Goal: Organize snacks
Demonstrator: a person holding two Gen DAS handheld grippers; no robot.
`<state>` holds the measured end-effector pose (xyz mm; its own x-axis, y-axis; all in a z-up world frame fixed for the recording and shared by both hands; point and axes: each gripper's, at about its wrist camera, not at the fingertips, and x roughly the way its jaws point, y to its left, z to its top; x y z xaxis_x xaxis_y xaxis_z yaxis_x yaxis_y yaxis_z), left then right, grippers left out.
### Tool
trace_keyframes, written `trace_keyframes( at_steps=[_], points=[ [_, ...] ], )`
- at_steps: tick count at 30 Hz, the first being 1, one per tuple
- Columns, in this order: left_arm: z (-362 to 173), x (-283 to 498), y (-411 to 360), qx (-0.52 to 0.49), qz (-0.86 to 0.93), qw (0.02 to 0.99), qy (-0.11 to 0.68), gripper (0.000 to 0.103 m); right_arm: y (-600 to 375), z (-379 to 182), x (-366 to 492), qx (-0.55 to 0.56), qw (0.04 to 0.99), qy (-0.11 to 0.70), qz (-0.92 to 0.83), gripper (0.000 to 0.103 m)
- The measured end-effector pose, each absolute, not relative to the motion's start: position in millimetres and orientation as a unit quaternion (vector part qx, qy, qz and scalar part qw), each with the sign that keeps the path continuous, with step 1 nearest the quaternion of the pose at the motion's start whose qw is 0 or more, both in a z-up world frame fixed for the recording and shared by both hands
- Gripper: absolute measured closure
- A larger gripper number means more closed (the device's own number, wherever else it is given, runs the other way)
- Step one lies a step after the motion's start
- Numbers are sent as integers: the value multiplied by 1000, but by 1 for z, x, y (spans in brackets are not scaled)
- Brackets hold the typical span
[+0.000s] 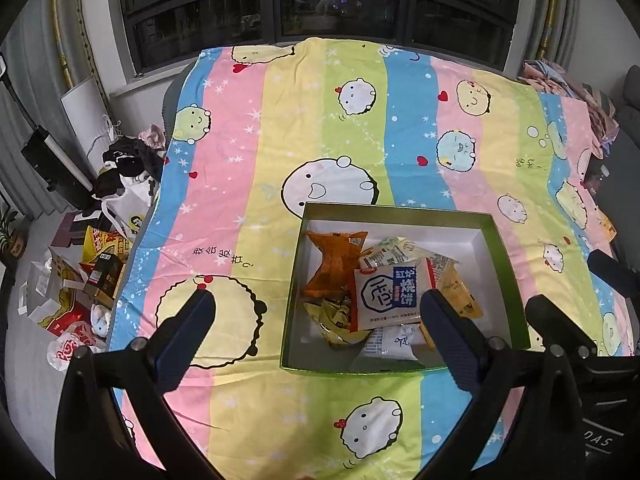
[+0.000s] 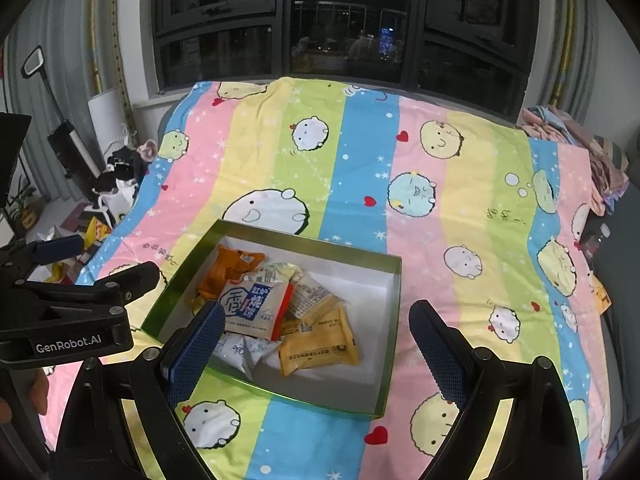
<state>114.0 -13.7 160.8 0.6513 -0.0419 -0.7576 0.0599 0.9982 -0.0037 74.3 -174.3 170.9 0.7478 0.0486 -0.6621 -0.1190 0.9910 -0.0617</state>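
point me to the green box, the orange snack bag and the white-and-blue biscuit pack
green box (image 2: 394, 320): right wrist view, on its right wall.
orange snack bag (image 1: 332, 268): left wrist view, middle of the bag.
white-and-blue biscuit pack (image 2: 254, 308): right wrist view, on its printed front.

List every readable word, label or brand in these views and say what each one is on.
"GenRobot.AI": on the left gripper, white letters on its black body.
"红炉烧饼": on the white and blue snack packet in the green box.
"DAS": partial white letters on a dark object, low right of the left wrist view.
Print on the other packets and the bedsheet: too small to read.
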Motion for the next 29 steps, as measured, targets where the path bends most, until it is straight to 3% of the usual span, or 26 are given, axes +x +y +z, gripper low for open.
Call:
trace_keyframes(
  at_steps=[29],
  points=[
    [153, 124, -18, 6, -22, 905, 426, 1, -175, 165, 81, -46, 933, 355, 48, 10]
  ],
)
